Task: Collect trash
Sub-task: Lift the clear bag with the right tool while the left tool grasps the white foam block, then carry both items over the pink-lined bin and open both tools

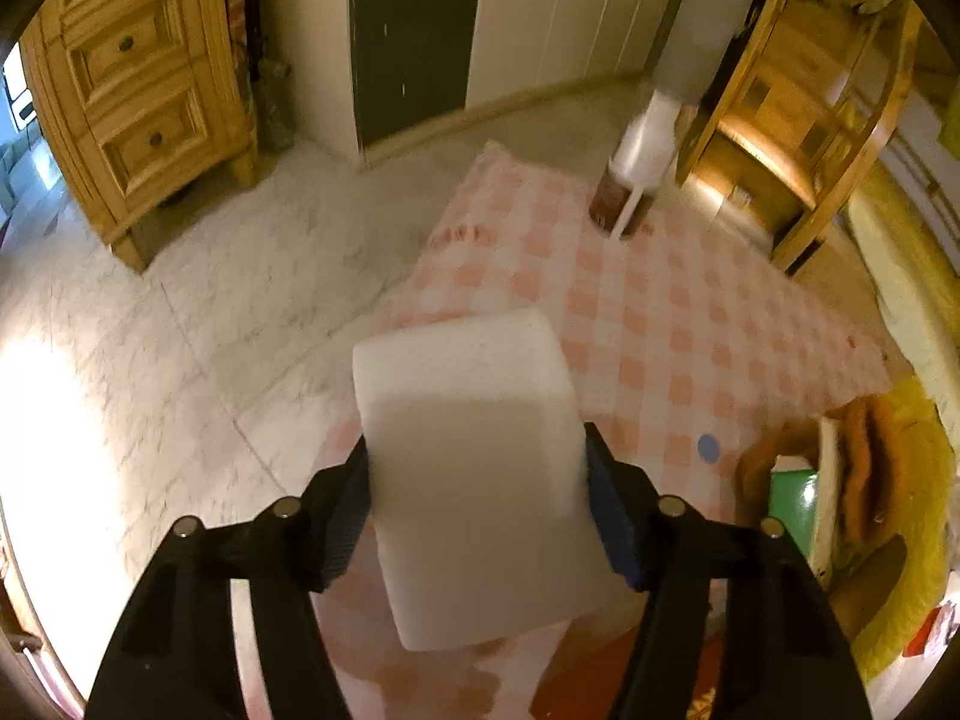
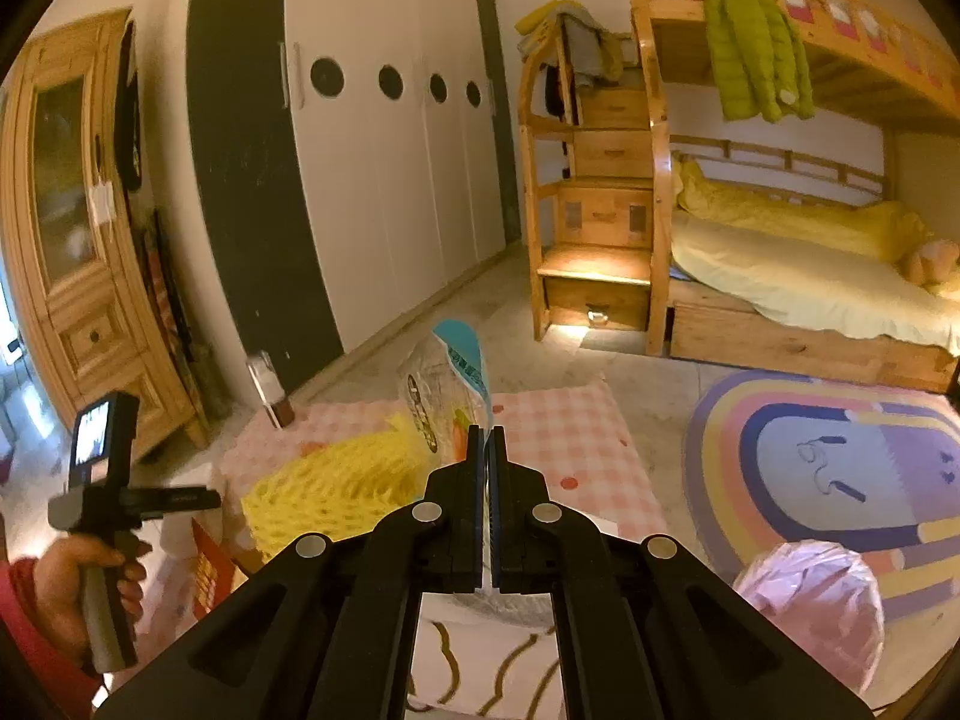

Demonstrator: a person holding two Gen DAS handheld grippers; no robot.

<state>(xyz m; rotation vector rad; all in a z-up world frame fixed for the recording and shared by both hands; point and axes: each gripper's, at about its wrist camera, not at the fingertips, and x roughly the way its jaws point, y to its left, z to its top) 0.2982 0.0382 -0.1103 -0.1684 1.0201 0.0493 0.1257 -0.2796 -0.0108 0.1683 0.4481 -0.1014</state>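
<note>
My left gripper has its fingers pressed on both sides of a white foam block, holding it above the pink checked cloth on the floor. My right gripper has its fingers clamped tight on a clear snack wrapper with a blue top, beside yellow foam netting.
</note>
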